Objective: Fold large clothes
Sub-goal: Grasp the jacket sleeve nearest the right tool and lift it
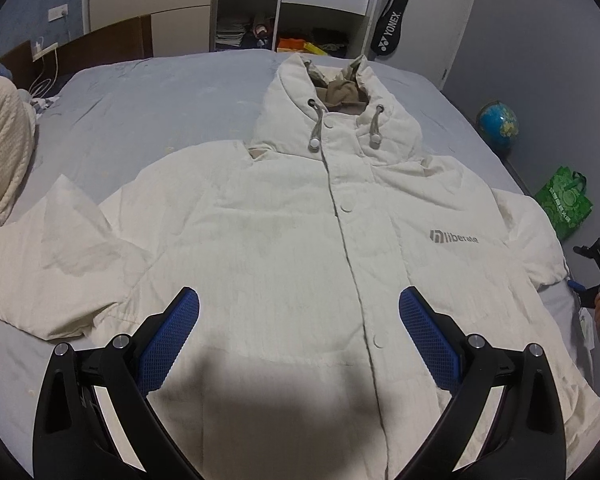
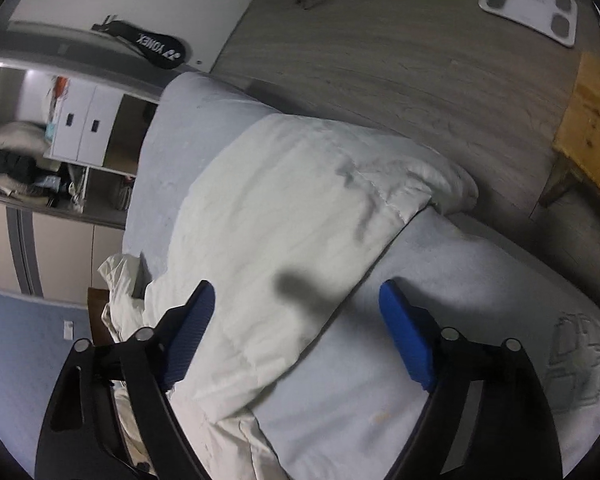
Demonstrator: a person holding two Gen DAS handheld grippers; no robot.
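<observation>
The cream hooded jacket (image 1: 300, 240) lies flat, hood at 12 o'clock, on the bed (image 1: 140, 100); left gripper (image 1: 299, 312) and right gripper (image 2: 296, 300) hover above it, jaws spread, empty.

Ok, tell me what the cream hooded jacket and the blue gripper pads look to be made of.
Cream hooded jacket: probably padded woven fabric, matte; it puffs, creases softly and shows faint stitch lines. Blue gripper pads: likely moulded rubber or plastic, matte; a fine grid texture covers their faces.
</observation>
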